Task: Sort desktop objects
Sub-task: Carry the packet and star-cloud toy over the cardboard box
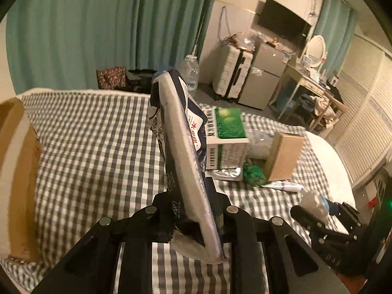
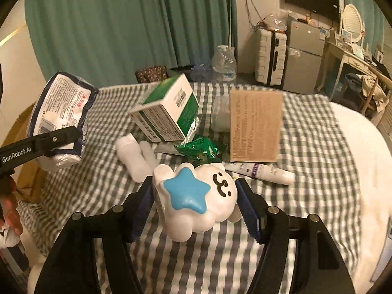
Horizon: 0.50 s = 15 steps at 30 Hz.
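Note:
My left gripper [image 1: 191, 196] is shut on a flat white and dark-blue packet [image 1: 178, 132] and holds it on edge above the checked cloth [image 1: 98, 147]. The right wrist view shows that same packet [image 2: 58, 105] at the far left, with the left gripper [image 2: 61, 139] clamped on its lower end. My right gripper [image 2: 194, 191] is shut on a white cloud-shaped toy [image 2: 196, 196] with a blue star and a drawn face, lifted off the cloth. In the left wrist view the right gripper [image 1: 316, 210] shows at the lower right with the toy [image 1: 313, 201].
A pile lies mid-cloth: a green-and-white box [image 2: 169, 112], a brown cardboard box [image 2: 254, 125], a green wrapper [image 2: 198, 149], a white tube [image 2: 264, 171], white rolls [image 2: 132, 154]. An open cardboard carton [image 1: 17, 171] stands at the left. A hand [image 2: 9, 210] shows at the left edge.

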{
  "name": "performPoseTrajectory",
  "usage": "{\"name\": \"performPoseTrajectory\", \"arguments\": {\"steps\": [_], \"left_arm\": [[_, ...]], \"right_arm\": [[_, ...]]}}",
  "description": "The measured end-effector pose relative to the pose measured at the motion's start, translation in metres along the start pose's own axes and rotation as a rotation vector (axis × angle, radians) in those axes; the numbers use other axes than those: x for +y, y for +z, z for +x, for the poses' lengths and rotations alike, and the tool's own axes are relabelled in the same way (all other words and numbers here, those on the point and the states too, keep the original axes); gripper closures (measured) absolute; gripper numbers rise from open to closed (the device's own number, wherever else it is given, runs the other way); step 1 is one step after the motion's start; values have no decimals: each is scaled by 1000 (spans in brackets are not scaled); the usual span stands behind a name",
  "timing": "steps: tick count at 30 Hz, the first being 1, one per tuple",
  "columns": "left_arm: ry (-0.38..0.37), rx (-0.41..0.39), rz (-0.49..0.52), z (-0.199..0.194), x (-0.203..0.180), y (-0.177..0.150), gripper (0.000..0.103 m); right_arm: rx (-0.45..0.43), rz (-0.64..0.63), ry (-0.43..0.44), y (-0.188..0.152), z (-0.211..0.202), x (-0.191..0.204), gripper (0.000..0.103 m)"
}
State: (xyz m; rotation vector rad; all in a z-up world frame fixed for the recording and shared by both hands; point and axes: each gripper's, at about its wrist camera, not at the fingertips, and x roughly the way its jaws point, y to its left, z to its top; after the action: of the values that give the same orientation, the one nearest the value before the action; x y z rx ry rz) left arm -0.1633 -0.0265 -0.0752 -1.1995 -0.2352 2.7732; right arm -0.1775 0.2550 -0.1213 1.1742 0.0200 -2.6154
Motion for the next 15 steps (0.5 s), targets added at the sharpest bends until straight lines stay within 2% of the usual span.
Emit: {"name": "performPoseTrajectory", "arguments": {"steps": [9,15], "left_arm": [[-2,-58,38,-91,-20,-4,82],[-21,-99,67,-145,-33,-8,82]], "right_arm": [[-73,0,-44,13,-91,8,37],[-149,-41,-55,15,-153,31,37]]}}
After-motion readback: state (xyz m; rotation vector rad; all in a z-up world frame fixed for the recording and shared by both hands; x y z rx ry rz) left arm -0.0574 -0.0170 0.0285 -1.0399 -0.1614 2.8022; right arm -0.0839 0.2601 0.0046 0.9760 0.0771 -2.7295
